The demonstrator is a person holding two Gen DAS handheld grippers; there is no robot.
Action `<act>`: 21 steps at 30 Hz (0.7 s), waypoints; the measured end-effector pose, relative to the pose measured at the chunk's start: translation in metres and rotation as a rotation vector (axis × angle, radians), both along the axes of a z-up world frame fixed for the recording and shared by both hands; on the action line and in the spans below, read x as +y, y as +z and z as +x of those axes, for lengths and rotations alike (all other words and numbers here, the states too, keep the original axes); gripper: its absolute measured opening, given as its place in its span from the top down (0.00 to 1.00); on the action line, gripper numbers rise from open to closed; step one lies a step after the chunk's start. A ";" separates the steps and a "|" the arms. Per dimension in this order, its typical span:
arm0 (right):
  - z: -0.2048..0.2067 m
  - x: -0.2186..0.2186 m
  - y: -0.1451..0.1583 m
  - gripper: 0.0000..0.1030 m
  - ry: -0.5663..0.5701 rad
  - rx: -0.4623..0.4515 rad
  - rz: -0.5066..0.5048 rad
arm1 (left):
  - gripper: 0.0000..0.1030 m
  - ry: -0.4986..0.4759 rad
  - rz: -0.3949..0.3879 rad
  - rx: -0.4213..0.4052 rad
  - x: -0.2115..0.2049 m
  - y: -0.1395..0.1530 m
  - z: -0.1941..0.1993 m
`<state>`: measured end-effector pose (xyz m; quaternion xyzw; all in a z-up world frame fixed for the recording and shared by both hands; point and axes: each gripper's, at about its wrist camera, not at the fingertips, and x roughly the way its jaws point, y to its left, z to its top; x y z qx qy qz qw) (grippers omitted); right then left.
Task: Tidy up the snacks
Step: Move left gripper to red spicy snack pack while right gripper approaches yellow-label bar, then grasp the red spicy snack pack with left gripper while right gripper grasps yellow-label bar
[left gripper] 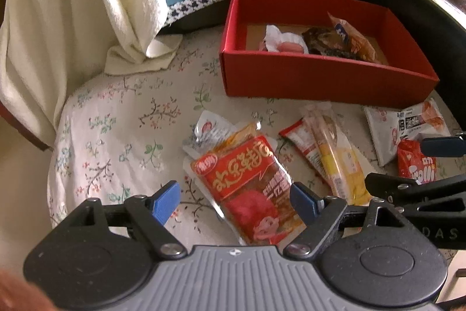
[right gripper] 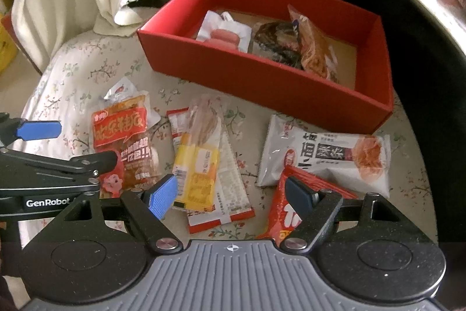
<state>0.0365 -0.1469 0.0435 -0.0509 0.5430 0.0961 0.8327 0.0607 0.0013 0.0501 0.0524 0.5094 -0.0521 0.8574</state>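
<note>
Three snack packets already lie inside the red box [right gripper: 262,77], which sits at the far side of the flowered table [right gripper: 72,72]: a white packet with a pink round sweet [right gripper: 224,34], a dark packet [right gripper: 276,44] and an orange packet [right gripper: 314,51] leaning against it. So the sorting looks partly done, with more left outside than in.

Five or six packets wait loose on the table, nearer than the box. From left to right: a red and orange packet [left gripper: 250,179] with a smaller clear one [left gripper: 209,127] tucked under its far edge, a yellow packet [right gripper: 198,165] lying over a red and white one [right gripper: 227,194], a large white packet [right gripper: 326,156], and a small red packet [right gripper: 291,209] at the near right. The count is unsure where they overlap.

Both tools hang above the loose pile, pointing steeply down. The left gripper [left gripper: 236,198] has its blue fingers apart, straddling the red and orange packet without pressing on it. The right gripper [right gripper: 233,194] also has its fingers apart and holds nothing; it hovers between the yellow packet and the small red one.

A cream towel [left gripper: 72,5] hangs at the far left.
</note>
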 end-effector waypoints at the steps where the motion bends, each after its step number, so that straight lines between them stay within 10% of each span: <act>1: 0.002 0.001 0.000 0.17 0.003 0.001 0.000 | 0.26 0.006 -0.006 0.007 0.002 -0.001 0.000; 21: 0.050 0.032 -0.038 0.39 0.007 0.069 0.038 | 0.26 0.084 -0.042 0.086 0.019 -0.018 0.013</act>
